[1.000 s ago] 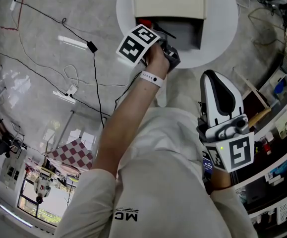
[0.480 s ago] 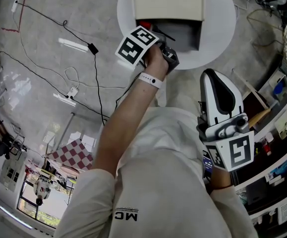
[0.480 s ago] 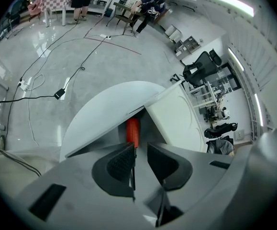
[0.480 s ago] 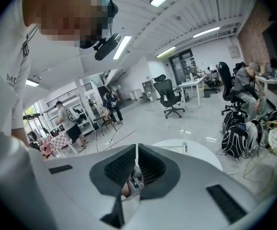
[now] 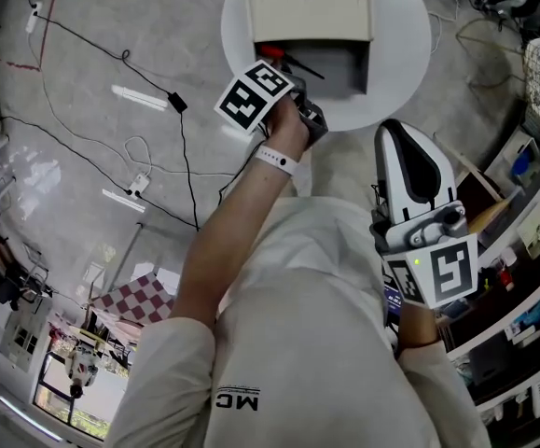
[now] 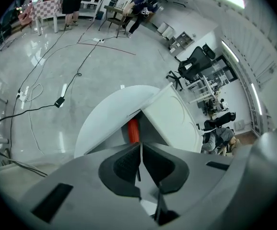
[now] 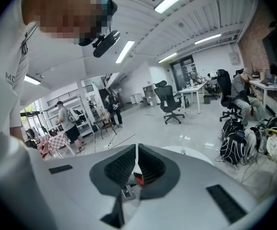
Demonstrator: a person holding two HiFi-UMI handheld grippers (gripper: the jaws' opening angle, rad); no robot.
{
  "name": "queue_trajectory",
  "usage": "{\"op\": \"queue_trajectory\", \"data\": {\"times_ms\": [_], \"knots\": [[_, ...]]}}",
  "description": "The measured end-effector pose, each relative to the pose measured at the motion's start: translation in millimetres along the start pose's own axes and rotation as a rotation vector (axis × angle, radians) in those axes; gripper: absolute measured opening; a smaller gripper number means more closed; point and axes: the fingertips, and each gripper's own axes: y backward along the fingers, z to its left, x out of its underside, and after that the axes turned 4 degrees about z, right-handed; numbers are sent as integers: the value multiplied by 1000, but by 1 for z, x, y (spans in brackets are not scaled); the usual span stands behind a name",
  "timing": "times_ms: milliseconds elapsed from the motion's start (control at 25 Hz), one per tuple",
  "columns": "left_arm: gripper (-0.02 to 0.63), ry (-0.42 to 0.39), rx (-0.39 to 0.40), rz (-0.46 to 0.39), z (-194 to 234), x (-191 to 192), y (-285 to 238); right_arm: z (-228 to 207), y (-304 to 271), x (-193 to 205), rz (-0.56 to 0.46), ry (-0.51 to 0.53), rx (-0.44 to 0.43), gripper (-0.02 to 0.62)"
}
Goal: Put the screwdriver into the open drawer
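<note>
The screwdriver (image 5: pixel 271 51), red handle and dark shaft, lies inside the open grey drawer (image 5: pixel 344 65) of a beige cabinet (image 5: pixel 309 7) on a round white table (image 5: pixel 400 73). My left gripper (image 6: pixel 140 146) hovers just in front of the drawer's left side, jaws shut with nothing between them. In the left gripper view the red handle (image 6: pixel 134 130) shows straight beyond the tips. Its marker cube (image 5: pixel 256 96) hides the jaws in the head view. My right gripper (image 5: pixel 396 138) is held close to the person's body, well short of the table, also shut and holding nothing.
Black cables (image 5: pixel 178 157) and a white power strip (image 5: pixel 125 199) trail over the glossy floor left of the table. Cluttered shelving (image 5: pixel 531 213) runs along the right. Office chairs (image 7: pixel 169 99) and people stand far off.
The left gripper has drawn back slightly from the drawer. The screwdriver stays lying in the drawer. The right gripper has hardly moved.
</note>
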Motion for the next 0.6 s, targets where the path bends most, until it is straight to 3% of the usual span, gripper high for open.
{"op": "queue_trajectory", "data": {"times_ms": [160,440,600], "knots": [[15,-70,7,-6,-3,1,15,3,6,-6,-21,16,5,74],[11,-224,87,-15,-19,0,48,8,19,-18,-57,44,21,74],[11,-363,128,-34,-31,3,73,11,30,-28,-94,57,30,74]]}}
